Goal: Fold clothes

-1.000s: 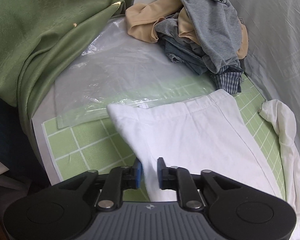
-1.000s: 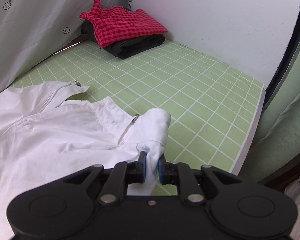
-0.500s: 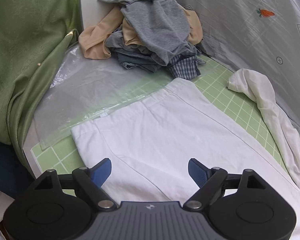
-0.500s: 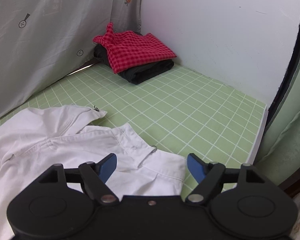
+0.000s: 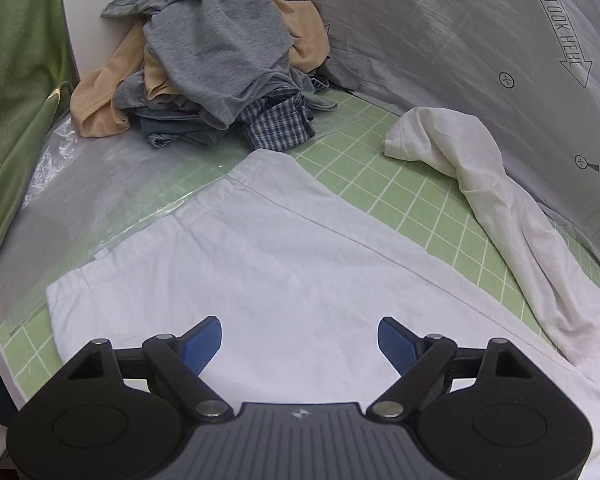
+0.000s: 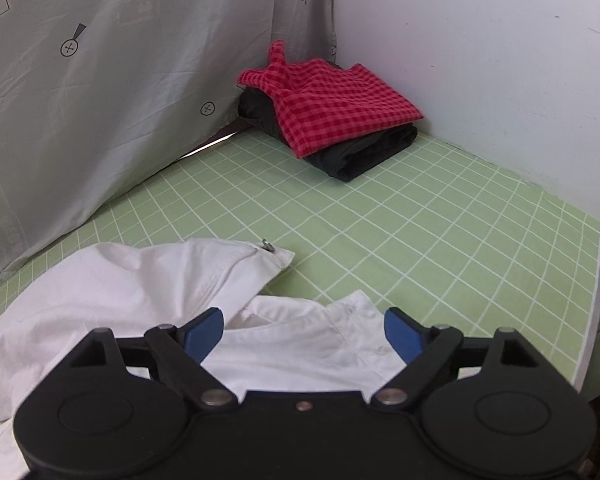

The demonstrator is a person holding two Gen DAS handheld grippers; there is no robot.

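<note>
white shirt (image 5: 284, 272) lies spread on the green gridded table (image 5: 412, 196), under both grippers. left gripper (image 5: 300, 340): jaws wide apart, blue pads clear of the cloth, nothing held. right gripper (image 6: 304, 332): same, jaws wide, nothing between them.

left view only: the shirt's hem end, lying flat and smooth, a seam running along its far side. one corner of the hem overlaps a clear plastic sheet (image 5: 100, 184) on the table. a long sleeve (image 5: 496, 216) trails off to the right, rumpled and twisted, its cuff end near the grey curtain (image 5: 480, 60). past the hem, a heap of unfolded clothes (image 5: 216, 60): grey on top, tan, denim and blue check beneath. green fabric (image 5: 16, 92) hangs at the far left.

right view only: the shirt's collar end (image 6: 324, 332), just ahead of the gripper, with the button placket showing. the other sleeve (image 6: 160, 276) is bunched and folded over beside it, cuff pointing right, a small metal fastening (image 6: 267, 245) at the cuff. well apart, in the far corner against the white wall (image 6: 480, 60), a folded red check garment (image 6: 332, 100) sits on a folded black one (image 6: 364, 152). the grey curtain with carrot prints closes the left side.
</note>
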